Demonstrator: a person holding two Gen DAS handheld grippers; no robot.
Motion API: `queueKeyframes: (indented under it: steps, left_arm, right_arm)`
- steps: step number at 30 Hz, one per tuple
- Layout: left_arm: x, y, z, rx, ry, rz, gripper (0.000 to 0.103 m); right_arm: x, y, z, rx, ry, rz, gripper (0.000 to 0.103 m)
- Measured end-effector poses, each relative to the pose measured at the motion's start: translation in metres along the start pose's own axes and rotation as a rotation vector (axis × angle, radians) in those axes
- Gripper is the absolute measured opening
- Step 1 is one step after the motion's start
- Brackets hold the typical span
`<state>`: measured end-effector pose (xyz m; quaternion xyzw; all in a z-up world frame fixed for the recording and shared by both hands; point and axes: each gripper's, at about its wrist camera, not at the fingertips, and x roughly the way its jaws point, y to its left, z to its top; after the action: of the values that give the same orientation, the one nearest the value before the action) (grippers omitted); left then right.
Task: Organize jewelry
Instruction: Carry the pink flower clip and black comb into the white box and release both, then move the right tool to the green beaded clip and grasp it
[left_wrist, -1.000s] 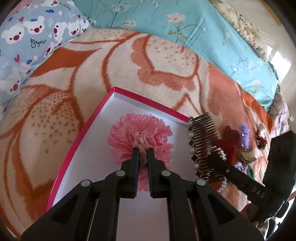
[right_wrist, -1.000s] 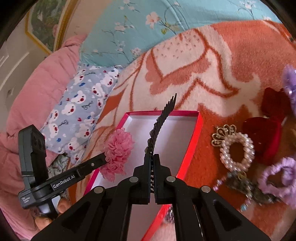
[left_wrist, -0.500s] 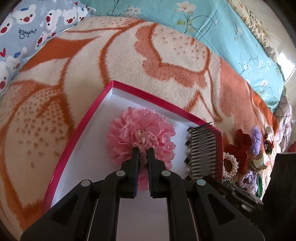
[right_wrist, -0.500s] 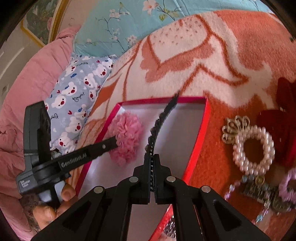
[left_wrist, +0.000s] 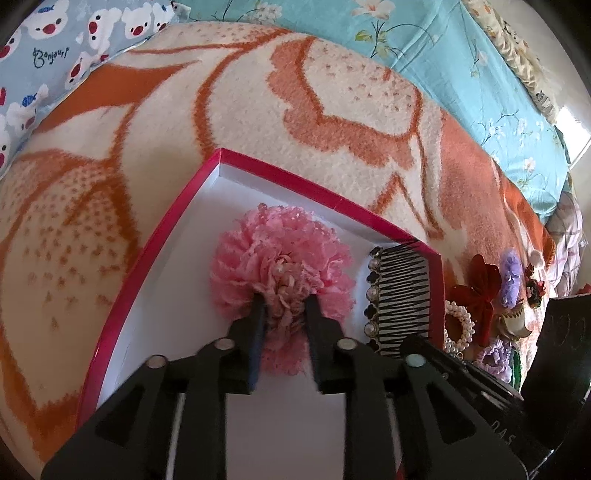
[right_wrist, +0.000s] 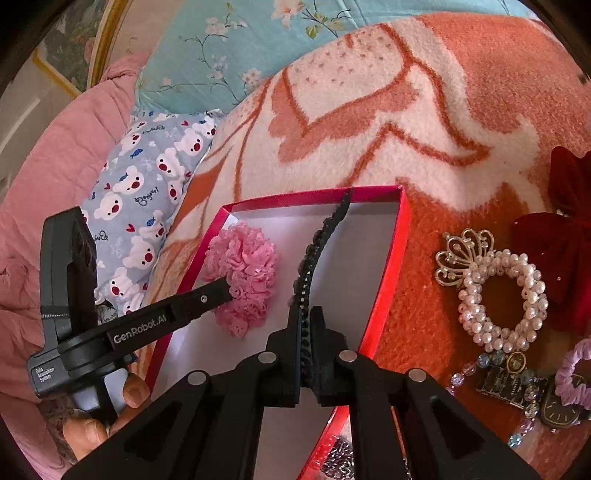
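Now, the left tool (left_wrist: 282, 301) has its fingers parted around the pink lace hair flower (left_wrist: 280, 262), which sits on the white floor of the red-rimmed box (left_wrist: 155, 243) toward its far left corner. The right tool (right_wrist: 306, 321) is clamped on the beaded hair comb (right_wrist: 317, 251), which runs along the box's right wall with its teeth lying inside. The box rests on the orange-and-cream blanket (right_wrist: 369, 110) on the bed. Beside the box's right edge lie a pearl scrunchie (right_wrist: 502, 299), a red velvet bow (right_wrist: 565, 236) and a beaded wristwatch (right_wrist: 517, 384).
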<state>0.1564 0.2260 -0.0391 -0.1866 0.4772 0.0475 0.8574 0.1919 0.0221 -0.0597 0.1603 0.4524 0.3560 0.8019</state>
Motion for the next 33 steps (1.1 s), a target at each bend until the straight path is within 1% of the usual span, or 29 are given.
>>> queueKeyframes:
  steps: [1,2,3,6,7,9,10,11,17,21,27,28,33]
  left_arm:
    - [-0.001,0.000,-0.001,0.001,0.001,0.003,0.033]
    - [-0.001,0.000,-0.001,0.002,0.003,0.009,0.041]
    - [-0.002,0.000,-0.002,0.004,0.003,0.017,0.046]
    - [-0.002,0.001,-0.006,0.006,0.009,0.033,0.048]
    - [-0.002,0.001,-0.006,0.005,0.014,0.031,0.048]
    - [-0.003,0.003,-0.008,0.000,0.019,0.028,0.053]
    - [-0.004,0.003,-0.009,-0.001,0.019,0.031,0.054]
    - [-0.006,0.004,-0.010,-0.002,0.018,0.035,0.055]
    - [-0.014,0.005,-0.017,-0.013,0.018,0.037,0.055]
    - [-0.020,0.001,-0.022,-0.008,0.012,0.040,0.064]
    - [-0.032,-0.006,-0.034,-0.006,-0.006,0.034,0.064]
    - [-0.035,-0.008,-0.036,-0.012,-0.028,0.046,0.064]
    - [-0.050,-0.021,-0.051,-0.008,-0.040,0.024,0.064]
  right_arm:
    - [0.000,0.000,0.000,0.000,0.001,0.003,0.007]
    - [0.000,0.001,0.000,-0.002,0.002,-0.001,0.008]
    - [-0.001,0.001,0.001,-0.008,0.001,-0.002,0.008]
    - [-0.003,0.003,0.001,-0.007,-0.001,0.002,0.010]
    - [-0.004,0.003,0.001,-0.006,-0.002,0.002,0.012]
    - [-0.007,0.003,0.001,-0.004,-0.005,0.000,0.018]
    - [-0.009,0.003,0.002,-0.005,-0.007,0.003,0.023]
    - [-0.010,0.004,0.002,-0.006,-0.009,0.007,0.026]
    - [-0.025,0.006,0.000,-0.008,-0.027,0.016,0.027]
    - [-0.038,0.005,-0.004,-0.009,-0.035,0.017,0.029]
    - [-0.071,-0.004,-0.014,-0.002,-0.065,0.012,0.029]
    - [-0.077,-0.006,-0.015,0.003,-0.072,0.009,0.030]
    - [-0.106,-0.019,-0.022,0.024,-0.109,-0.009,0.034]
